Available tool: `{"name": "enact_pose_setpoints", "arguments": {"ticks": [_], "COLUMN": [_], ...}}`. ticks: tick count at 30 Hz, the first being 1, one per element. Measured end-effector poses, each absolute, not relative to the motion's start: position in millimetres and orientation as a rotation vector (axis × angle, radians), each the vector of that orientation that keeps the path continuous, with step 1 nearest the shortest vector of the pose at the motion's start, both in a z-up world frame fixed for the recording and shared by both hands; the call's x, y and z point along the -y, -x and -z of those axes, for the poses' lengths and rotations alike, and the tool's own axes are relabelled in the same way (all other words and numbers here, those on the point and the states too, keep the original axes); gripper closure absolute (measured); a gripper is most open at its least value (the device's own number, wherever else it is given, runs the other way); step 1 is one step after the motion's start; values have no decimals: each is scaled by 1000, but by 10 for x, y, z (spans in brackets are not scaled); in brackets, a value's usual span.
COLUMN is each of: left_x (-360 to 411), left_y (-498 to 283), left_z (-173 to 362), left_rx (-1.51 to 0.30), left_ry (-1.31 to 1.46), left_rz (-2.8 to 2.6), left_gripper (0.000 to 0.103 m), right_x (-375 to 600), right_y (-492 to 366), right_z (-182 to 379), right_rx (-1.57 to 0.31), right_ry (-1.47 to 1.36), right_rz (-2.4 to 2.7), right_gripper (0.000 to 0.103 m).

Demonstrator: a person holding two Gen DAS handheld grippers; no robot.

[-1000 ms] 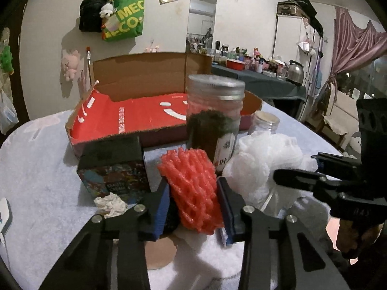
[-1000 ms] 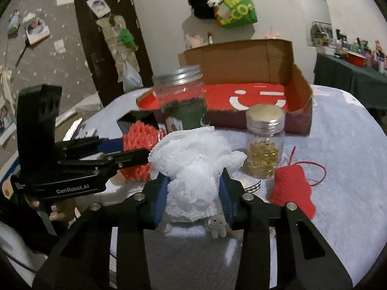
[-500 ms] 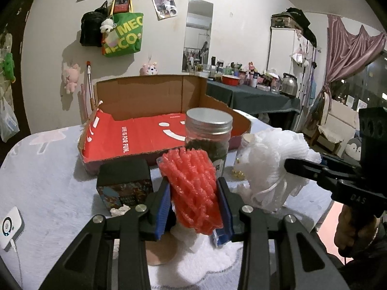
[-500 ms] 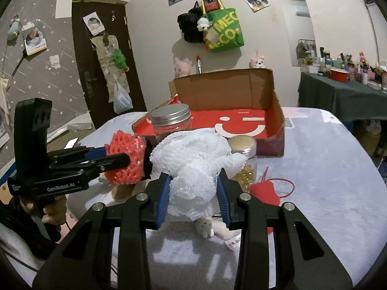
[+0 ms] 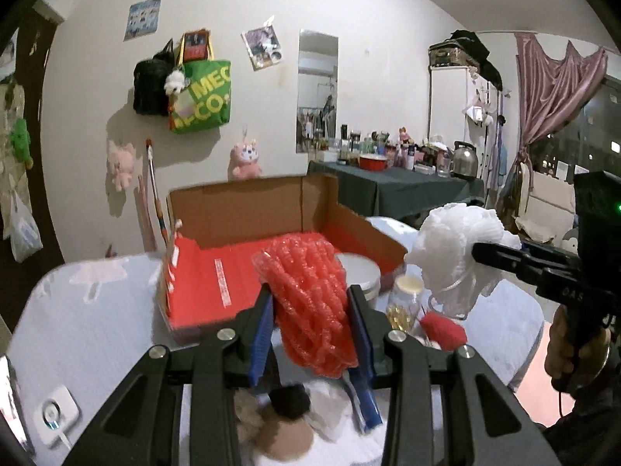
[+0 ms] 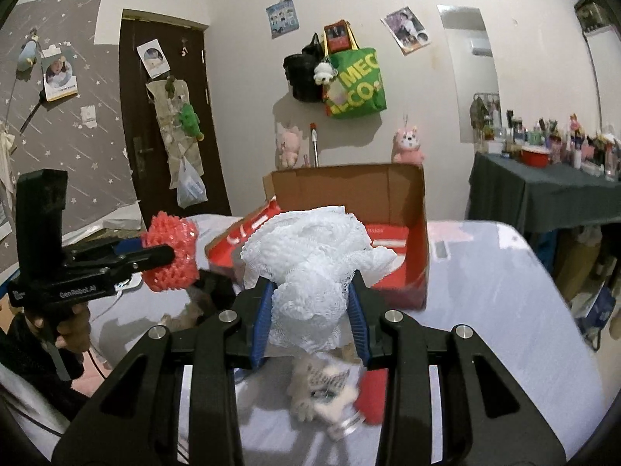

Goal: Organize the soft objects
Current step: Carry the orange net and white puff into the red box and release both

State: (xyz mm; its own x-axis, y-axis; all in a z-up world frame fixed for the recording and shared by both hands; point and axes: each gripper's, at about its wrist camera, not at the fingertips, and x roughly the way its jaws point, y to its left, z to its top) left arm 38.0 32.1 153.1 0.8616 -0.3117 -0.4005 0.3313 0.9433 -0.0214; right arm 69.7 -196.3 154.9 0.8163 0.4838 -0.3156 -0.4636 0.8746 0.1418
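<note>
With the left gripper (image 5: 310, 334) clamped on the red foam net (image 5: 310, 303) and the right gripper (image 6: 308, 320) clamped on the white mesh pouf (image 6: 310, 268), both at frame centre before the open cardboard box (image 5: 240, 213), either squashy bundle could slip loose or snag the box wall.

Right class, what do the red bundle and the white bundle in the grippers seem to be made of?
Red bundle: probably foam netting, matte; open lattice of puffy strands. White bundle: likely fine nylon mesh like a bath puff, slightly sheer; gathered ruffles, though the weave is too small to confirm.
</note>
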Motion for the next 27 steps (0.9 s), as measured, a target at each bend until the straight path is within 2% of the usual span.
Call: {"name": "enact_pose_setpoints", "arguments": {"ticks": [14, 27], "left_x": [-250, -124], "left_y": [-1455, -2985], "left_z": [-1941, -1481], "left_rx": [-503, -776], "left_ry": [-150, -230], "left_rz": [427, 381], "left_gripper": [64, 64], "right_x": [1766, 1239], "right_y": [-1841, -3537], "right_z": [-2001, -1639], "right_rx": [-426, -712], "right_ry": [60, 154], "right_rz": [-547, -478], "right_gripper": [70, 70]}}
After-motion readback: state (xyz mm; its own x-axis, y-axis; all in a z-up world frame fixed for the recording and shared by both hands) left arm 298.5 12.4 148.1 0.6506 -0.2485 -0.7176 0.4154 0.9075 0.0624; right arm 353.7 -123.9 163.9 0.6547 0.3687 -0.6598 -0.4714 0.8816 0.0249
